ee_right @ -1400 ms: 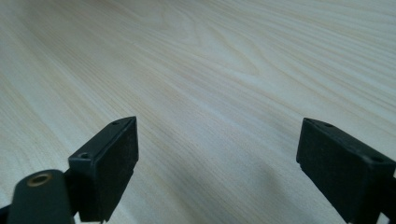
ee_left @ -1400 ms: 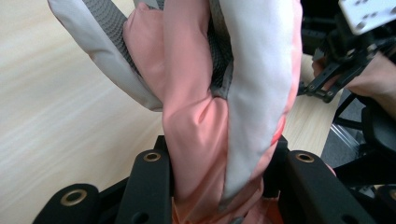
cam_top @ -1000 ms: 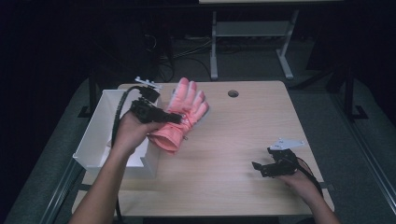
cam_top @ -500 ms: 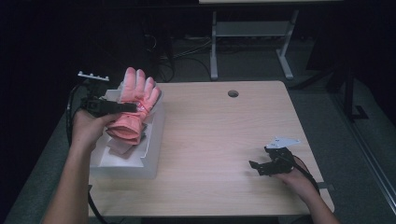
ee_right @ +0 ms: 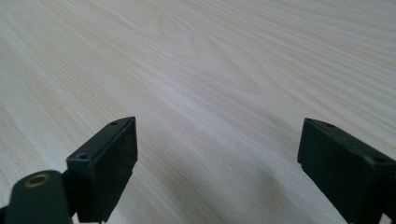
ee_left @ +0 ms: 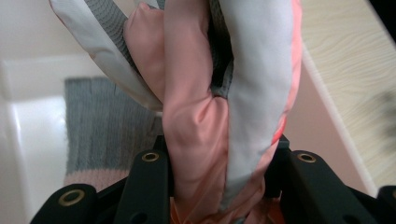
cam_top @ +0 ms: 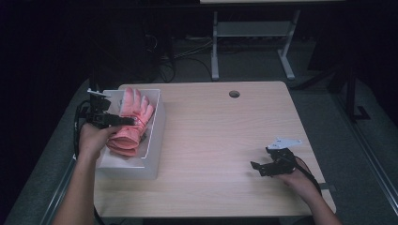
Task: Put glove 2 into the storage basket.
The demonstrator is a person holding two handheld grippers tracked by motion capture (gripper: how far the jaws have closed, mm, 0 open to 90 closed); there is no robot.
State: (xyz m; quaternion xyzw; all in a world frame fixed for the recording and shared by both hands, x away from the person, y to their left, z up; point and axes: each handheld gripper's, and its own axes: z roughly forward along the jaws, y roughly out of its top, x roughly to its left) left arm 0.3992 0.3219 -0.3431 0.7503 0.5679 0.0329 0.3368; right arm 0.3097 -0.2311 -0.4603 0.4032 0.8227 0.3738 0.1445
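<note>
Jaws clamping pink glove (cam_top: 130, 123), white bin (cam_top: 153, 140) below

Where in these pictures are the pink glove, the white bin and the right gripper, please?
pink glove (cam_top: 133, 108): high view, on its fingers.
white bin (cam_top: 155, 140): high view, on its right wall.
right gripper (cam_top: 257, 168): high view, midway between its open fingertips.

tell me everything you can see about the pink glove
The pink glove is a padded, winter-type glove in salmon-pink fabric, with pale grey-white panels and grey knit trim in the left gripper view. Its fingers point away from the person, the cuff toward them. The left gripper is shut on it across the middle, bunching the fabric between the black jaws. It hangs over the open white bin at the table's left edge, above a grey knit item lying in the bin.
</note>
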